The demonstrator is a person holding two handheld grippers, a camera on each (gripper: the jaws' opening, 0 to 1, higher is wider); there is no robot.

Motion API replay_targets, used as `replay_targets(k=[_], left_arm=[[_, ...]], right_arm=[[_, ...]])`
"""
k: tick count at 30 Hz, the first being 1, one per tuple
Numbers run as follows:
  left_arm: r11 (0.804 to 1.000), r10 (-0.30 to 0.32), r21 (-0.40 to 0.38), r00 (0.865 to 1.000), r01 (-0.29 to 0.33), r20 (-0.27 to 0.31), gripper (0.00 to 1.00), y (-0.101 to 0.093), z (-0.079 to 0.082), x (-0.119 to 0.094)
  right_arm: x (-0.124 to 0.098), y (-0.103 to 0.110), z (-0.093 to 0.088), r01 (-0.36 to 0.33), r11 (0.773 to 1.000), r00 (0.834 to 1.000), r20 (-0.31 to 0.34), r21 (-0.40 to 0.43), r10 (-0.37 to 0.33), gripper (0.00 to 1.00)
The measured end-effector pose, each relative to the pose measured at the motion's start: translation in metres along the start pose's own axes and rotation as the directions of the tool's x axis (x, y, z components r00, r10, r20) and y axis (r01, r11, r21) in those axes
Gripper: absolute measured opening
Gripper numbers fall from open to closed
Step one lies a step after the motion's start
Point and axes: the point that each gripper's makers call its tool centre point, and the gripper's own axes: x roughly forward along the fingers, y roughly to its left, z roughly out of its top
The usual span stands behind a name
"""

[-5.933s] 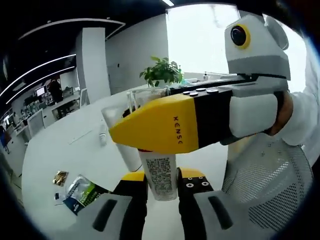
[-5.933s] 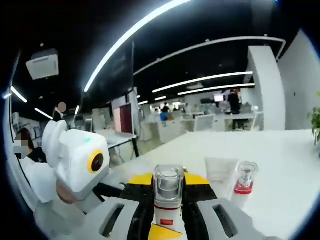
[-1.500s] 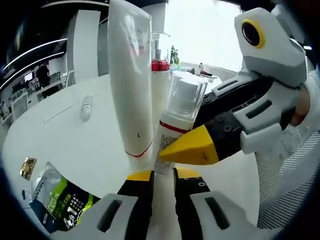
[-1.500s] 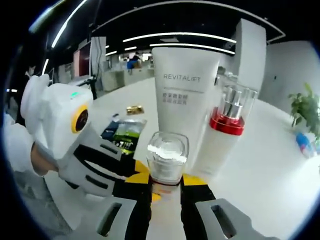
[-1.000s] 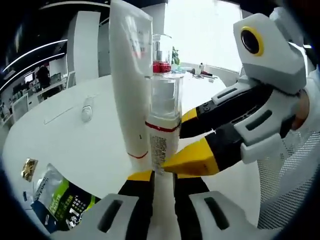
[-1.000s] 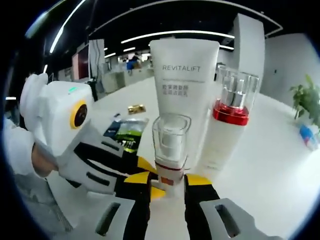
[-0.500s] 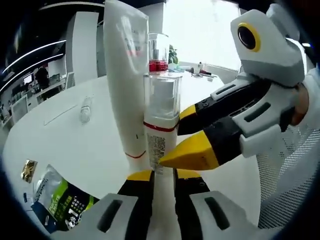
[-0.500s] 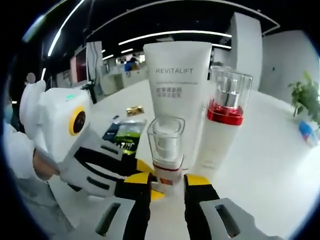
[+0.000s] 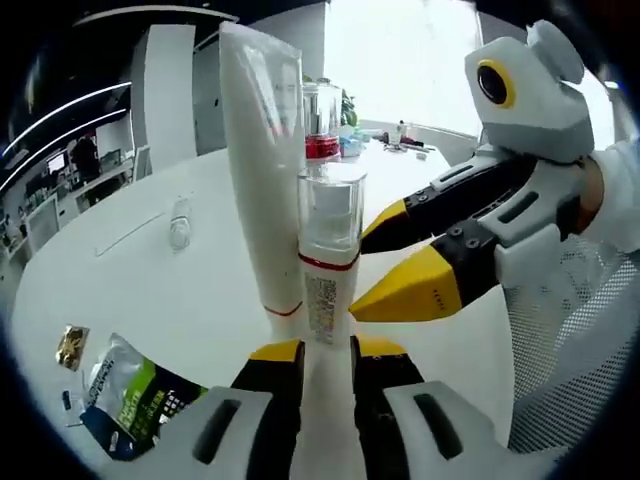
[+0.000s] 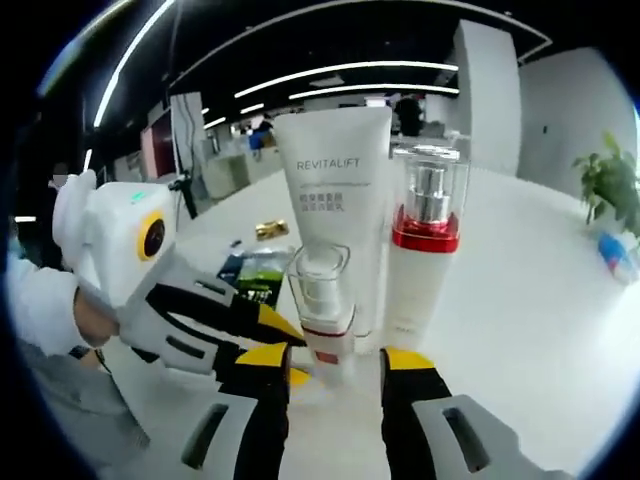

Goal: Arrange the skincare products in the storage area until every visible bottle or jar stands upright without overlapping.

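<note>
I have three products standing upright in a tight cluster on the white table: a small pump bottle with a clear cap and a red band, a tall white tube lettered REVITALIFT just behind it, and a taller pump bottle with a red collar beside the tube. In the right gripper view all three stand side by side and the tube's lettering reads clearly; in the left gripper view I see them nearly in line, the small pump bottle nearest, the tube edge-on just behind it, and the taller bottle peeking out beyond. The left gripper view also gives me a green sachet and a small gold packet lying flat on the near left of the table, well apart from the cluster, and a potted plant sits far off in the right gripper view. My right gripper is spread open, its jaws standing either side of the small bottle's base without gripping it; from the left gripper view it reaches in from the right, a hand behind it. My left gripper is parted too, released, its yellow tips just short of the small bottle; from the right gripper view it reaches in level from the left.
</note>
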Motion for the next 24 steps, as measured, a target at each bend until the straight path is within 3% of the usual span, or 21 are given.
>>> replay_targets(k=[14,16,24], left_arm=[[1.000,0.008,-0.002,1.000,-0.008,-0.004,0.22,-0.010,0.014,-0.024],[1.000,-0.009,-0.017,0.999,0.008,-0.031,0.24,-0.014,0.011,-0.025],[0.999,0.021,-0.044,0.999,-0.022,-0.034,0.36,-0.014,0.013,-0.042]], right_arm=[[-0.016,-0.003,0.017,-0.019,1.000,0.997,0.075,-0.001,0.019,0.43],[-0.019,-0.001,0.019,-0.029,1.000,0.997,0.077,0.002,0.029,0.45],[-0.025,0.008,0.019,-0.098,0.995,0.992,0.073,-0.014,0.099,0.60]])
